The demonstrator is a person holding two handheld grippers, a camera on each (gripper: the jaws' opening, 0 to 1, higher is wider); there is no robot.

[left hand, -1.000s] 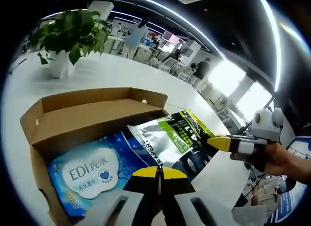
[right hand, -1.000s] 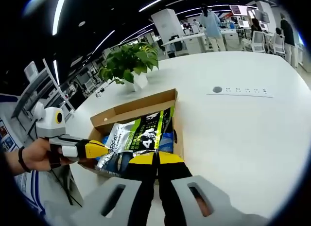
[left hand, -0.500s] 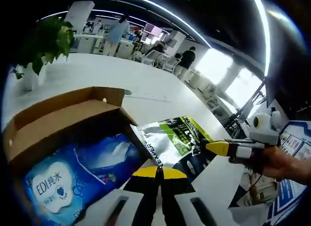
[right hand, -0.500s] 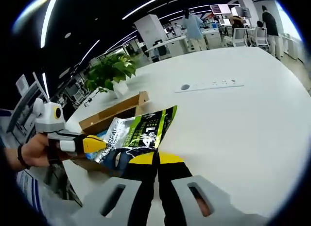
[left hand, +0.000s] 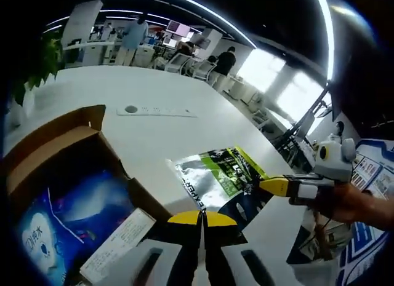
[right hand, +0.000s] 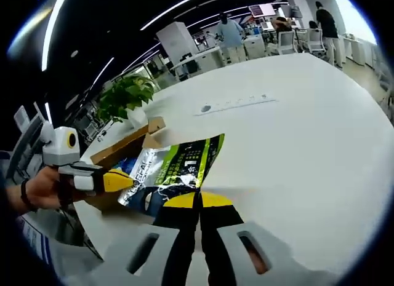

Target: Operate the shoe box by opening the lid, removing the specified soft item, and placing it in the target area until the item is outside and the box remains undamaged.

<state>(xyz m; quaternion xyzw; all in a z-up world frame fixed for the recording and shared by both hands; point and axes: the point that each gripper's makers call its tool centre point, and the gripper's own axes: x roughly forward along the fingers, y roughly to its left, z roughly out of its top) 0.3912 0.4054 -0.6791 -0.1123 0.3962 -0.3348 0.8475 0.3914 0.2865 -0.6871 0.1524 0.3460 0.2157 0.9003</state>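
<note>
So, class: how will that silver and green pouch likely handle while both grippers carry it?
The silver and green pouch is probably floppy: it spans between the left gripper and right gripper with creased film. Its glossy surface suggests slipperiness. It looks flat, so likely light.

The silver, green and black pouch (left hand: 225, 178) bears the word "EXPERT" in dark letters along its silver edge in the left gripper view. In the right gripper view the same pouch (right hand: 175, 169) shows "L'OREAL" on its silver part and a large pale "4" on the green. The white label (left hand: 117, 246) on the shoe box (left hand: 58, 150) carries print too small to read
</note>
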